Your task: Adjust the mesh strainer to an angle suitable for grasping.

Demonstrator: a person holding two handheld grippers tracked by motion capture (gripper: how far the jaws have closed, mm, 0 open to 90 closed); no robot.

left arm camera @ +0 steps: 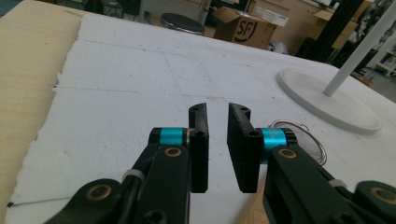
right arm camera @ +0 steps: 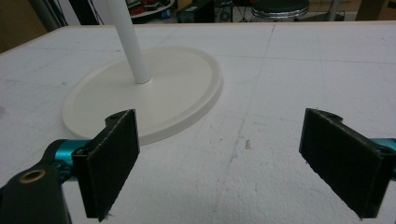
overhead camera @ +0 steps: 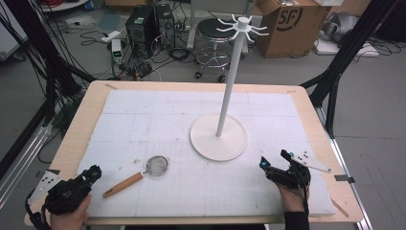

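Observation:
A small mesh strainer [overhead camera: 157, 166] with a wooden handle [overhead camera: 123, 185] lies on the white foam mat [overhead camera: 143, 120], front left of centre. My left gripper [overhead camera: 95, 171] rests at the front left corner, aimed at the strainer; in the left gripper view its jaws [left arm camera: 218, 112] stand nearly together with a thin gap and nothing between them. The strainer rim [left arm camera: 299, 128] peeks out behind its right jaw. My right gripper [overhead camera: 274, 158] sits at the front right, wide open and empty [right arm camera: 220, 116], facing the white hook stand [overhead camera: 219, 137], whose round base [right arm camera: 154, 88] lies just ahead.
The stand's tall pole [overhead camera: 231, 76] rises from mid-table with hooks at its top. The wooden table edge [overhead camera: 76, 124] frames the mat. Beyond the table are a stool [overhead camera: 213, 31], a cardboard box [overhead camera: 287, 26] and floor cables.

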